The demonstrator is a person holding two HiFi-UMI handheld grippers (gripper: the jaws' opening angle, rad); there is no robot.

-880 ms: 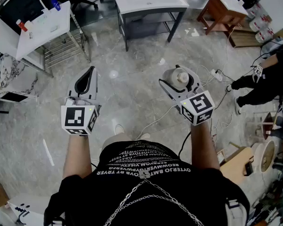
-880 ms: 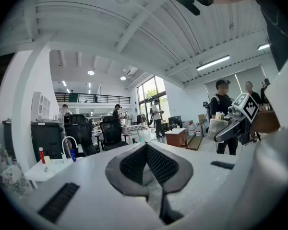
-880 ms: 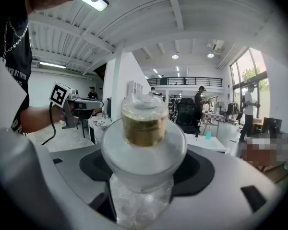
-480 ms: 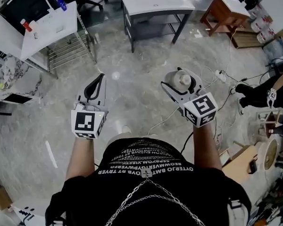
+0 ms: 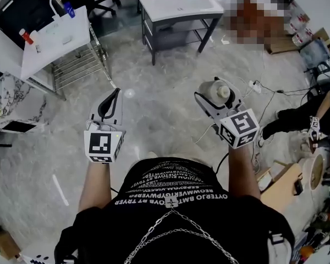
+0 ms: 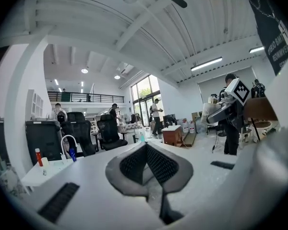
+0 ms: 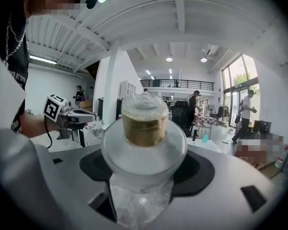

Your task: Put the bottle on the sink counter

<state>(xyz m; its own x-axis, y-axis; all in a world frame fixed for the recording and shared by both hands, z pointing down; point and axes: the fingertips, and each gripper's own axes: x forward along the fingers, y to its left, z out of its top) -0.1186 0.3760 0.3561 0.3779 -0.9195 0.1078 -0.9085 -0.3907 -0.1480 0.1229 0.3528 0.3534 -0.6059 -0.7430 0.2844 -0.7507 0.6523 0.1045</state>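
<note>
Right gripper view shows the right gripper [image 7: 146, 174] with its jaws spread wide and pressed on the clear bottle [image 7: 144, 123]. The bottle stands upright between them, its brownish neck and cap out past the tips. The left gripper [image 6: 146, 164] has its jaws together on nothing. The sink counter [image 5: 154, 7] lies well ahead of both grippers, across open floor. The hold is on a smooth, rounded body, so a jolt or tilt while walking could let the bottle slide out. Cables [image 5: 258, 87] just right of the right gripper could catch a foot.
</note>
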